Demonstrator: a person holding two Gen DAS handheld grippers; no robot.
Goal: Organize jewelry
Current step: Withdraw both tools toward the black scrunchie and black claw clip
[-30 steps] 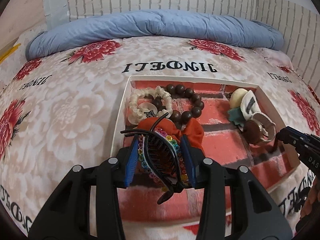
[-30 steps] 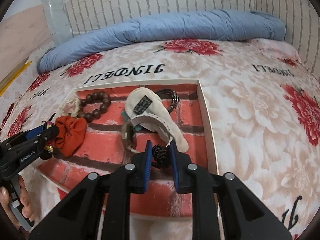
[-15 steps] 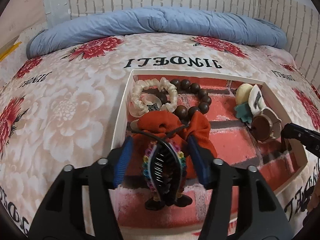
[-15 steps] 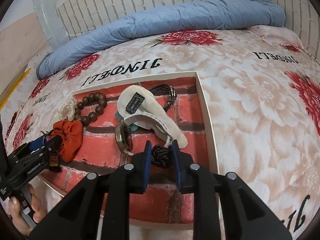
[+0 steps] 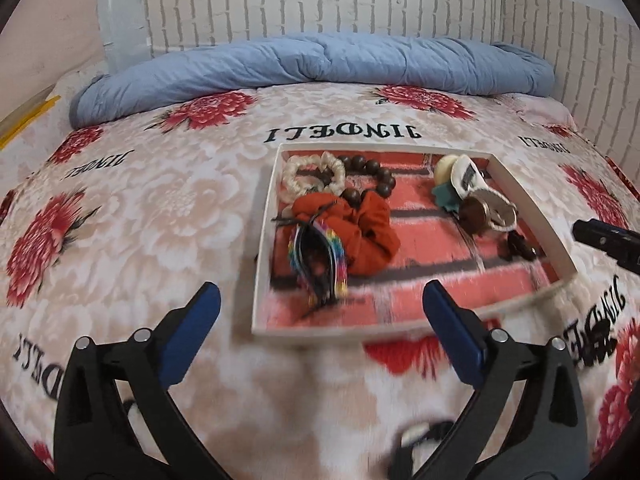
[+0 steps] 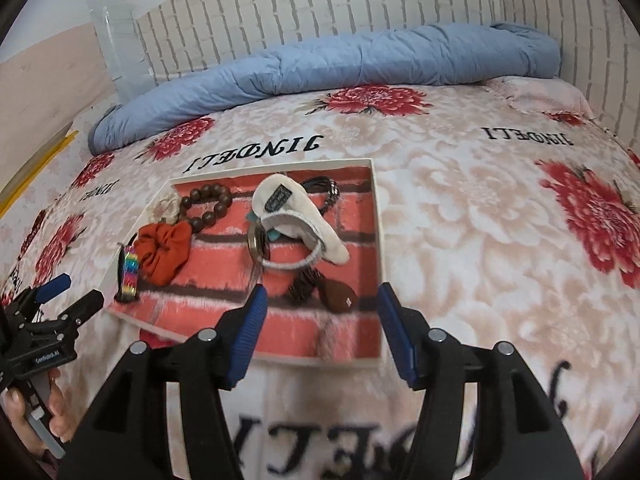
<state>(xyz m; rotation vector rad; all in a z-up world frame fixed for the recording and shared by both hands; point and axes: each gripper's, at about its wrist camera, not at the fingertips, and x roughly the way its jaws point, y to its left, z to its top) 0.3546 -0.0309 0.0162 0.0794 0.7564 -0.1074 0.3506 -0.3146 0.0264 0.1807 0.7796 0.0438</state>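
A white-rimmed tray (image 5: 261,240) with a red brick-print floor lies on the bed. In it a rainbow hair claw (image 5: 316,256) rests against an orange scrunchie (image 5: 366,232). My left gripper (image 5: 320,292) is back from the tray's near rim, jaws opening wide, nothing between them. In the right wrist view a dark braided cord with a brown pendant (image 6: 320,288) lies in the tray (image 6: 380,240), just beyond my right gripper (image 6: 322,292). Its jaws are opening and the pads do not touch the cord.
The tray also holds a brown bead bracelet (image 5: 376,176), a cream scrunchie (image 5: 312,176) and a white pouch (image 6: 296,212). A blue duvet (image 5: 320,64) lies rolled along the brick-pattern wall. A hand (image 6: 52,412) holds the left gripper (image 6: 78,292).
The left gripper let go of the rainbow hair claw in the tray, opened wide and drew back. The right gripper released the dark braided cord, opened and drew back too.
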